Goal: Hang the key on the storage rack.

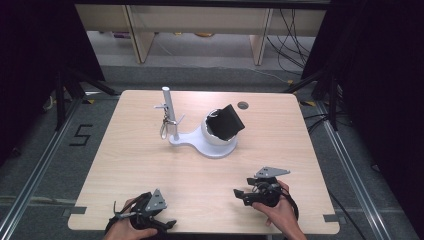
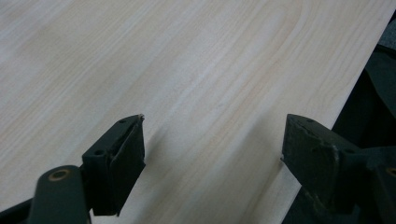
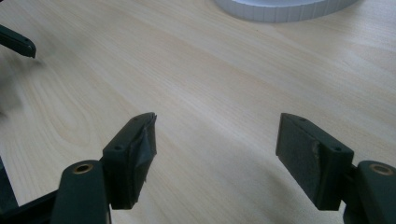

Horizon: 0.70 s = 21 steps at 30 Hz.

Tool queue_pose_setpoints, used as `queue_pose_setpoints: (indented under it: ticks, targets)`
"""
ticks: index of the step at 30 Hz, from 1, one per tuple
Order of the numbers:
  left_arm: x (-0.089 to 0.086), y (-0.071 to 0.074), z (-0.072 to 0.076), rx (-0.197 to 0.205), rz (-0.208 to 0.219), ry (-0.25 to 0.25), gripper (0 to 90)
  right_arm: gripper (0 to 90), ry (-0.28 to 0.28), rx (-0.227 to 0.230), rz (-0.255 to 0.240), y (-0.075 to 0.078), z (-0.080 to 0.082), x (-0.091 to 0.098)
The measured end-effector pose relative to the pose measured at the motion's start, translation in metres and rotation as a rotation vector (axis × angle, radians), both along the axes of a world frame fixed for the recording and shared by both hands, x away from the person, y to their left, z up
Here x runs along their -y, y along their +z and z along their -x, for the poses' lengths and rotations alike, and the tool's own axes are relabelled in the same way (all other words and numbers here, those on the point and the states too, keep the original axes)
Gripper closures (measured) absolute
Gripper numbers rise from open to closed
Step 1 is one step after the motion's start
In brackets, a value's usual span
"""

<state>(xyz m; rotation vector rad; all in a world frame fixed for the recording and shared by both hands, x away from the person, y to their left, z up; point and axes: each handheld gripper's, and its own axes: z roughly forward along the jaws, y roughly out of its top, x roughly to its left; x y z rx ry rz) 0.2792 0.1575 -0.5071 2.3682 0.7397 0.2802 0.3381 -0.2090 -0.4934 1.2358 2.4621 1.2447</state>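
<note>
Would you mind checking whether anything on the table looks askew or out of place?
The black wallet-like item sits tilted in the white stand's cup, sticking out above the rim rather than seated flat. A key ring hangs from the post. Nothing looks spilled.

Two bare hands come in at the bottom of the high view, no sleeves showing. The left gripper (image 1: 150, 212), at lower left, is black with a grey three-cornered plate on top. The right gripper (image 1: 250, 192), at lower right, is black too, with the same grey plate and a black cable looping by the wrist. In both gripper views the jaws are black blocks with worn pads, small screw holes and brass-coloured pivot rivets.
</note>
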Motion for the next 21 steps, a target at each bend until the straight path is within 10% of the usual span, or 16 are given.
queue_pose_setpoints:
  ticks: [21]
  targets:
    - [-0.0061, 0.0037, 0.0059, 0.013, 0.028, 0.025, 19.5, 29.1, 0.004, 0.015, 0.032, 0.0004, 0.0013, -0.0025]
